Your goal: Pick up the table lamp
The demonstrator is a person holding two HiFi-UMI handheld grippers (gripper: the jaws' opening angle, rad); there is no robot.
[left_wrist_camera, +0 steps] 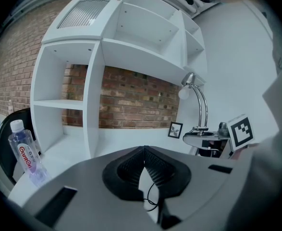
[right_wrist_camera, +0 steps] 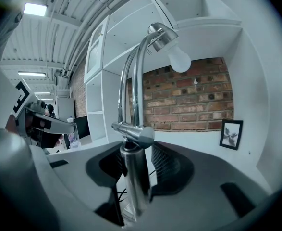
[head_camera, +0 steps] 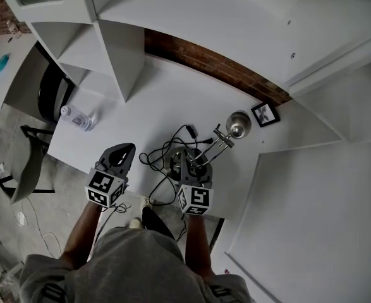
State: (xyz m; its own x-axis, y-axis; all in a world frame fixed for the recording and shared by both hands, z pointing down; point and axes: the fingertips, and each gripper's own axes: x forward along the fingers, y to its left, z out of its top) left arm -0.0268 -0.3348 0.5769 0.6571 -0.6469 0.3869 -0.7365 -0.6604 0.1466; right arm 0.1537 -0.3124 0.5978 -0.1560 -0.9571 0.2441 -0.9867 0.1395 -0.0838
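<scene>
- One grasp: right gripper (right_wrist_camera: 135, 170) clamps the table lamp (right_wrist_camera: 133, 131) at its chrome stem.
- Left gripper (left_wrist_camera: 144, 153) closed on nothing, just left of it, over the white table (head_camera: 160, 93).

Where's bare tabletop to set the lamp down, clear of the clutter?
Widest bare stretch of table: between the shelf divider and the picture frame, along the brick wall. A smaller patch lies between the water bottle and the cable, ahead of the left gripper. Crowded: around the right gripper, where cable loops lie by the table lamp.
</scene>
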